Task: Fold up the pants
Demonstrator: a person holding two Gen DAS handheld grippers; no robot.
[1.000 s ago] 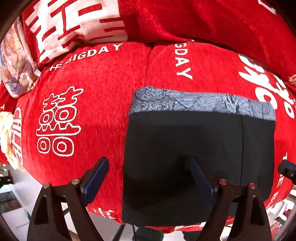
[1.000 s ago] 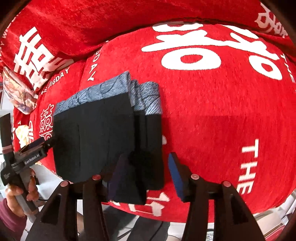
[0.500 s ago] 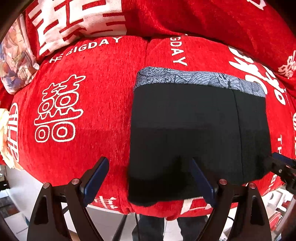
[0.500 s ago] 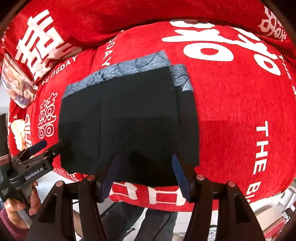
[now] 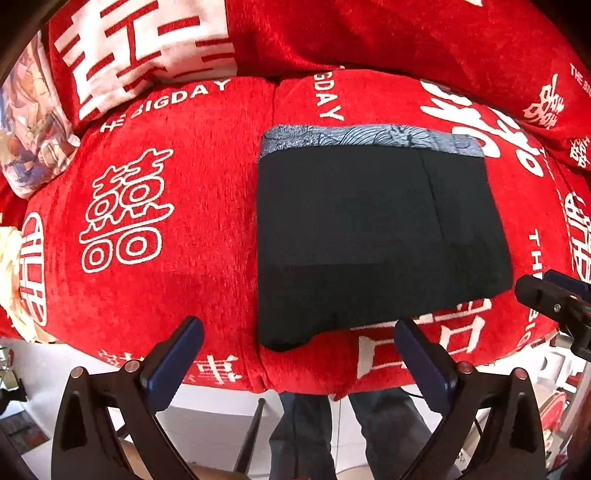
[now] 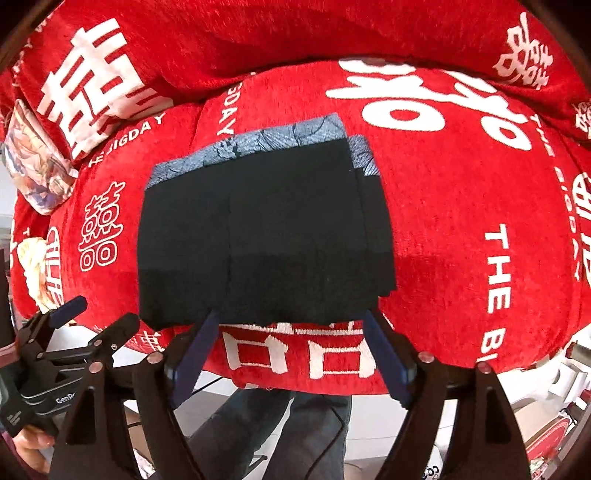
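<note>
Both grippers (image 5: 299,354) (image 6: 291,347) back off pants (image 5: 376,236).

A plush red sofa (image 5: 207,229) with a velvety cover fills nearly the whole view. Large white Chinese double-happiness characters (image 5: 125,210) and the English words "THE BIGDAY" (image 5: 166,103) are printed across its seat cushions. A red back cushion (image 5: 369,33) runs along the 12 o'clock side. At 9 o'clock, a pale pillow with a colourful cartoon print (image 5: 33,125) leans against the sofa. Toward 6 o'clock, beneath the seat's front edge, lies a light, whitish floor (image 5: 218,410). Bright, even light falls across the fabric.
</note>
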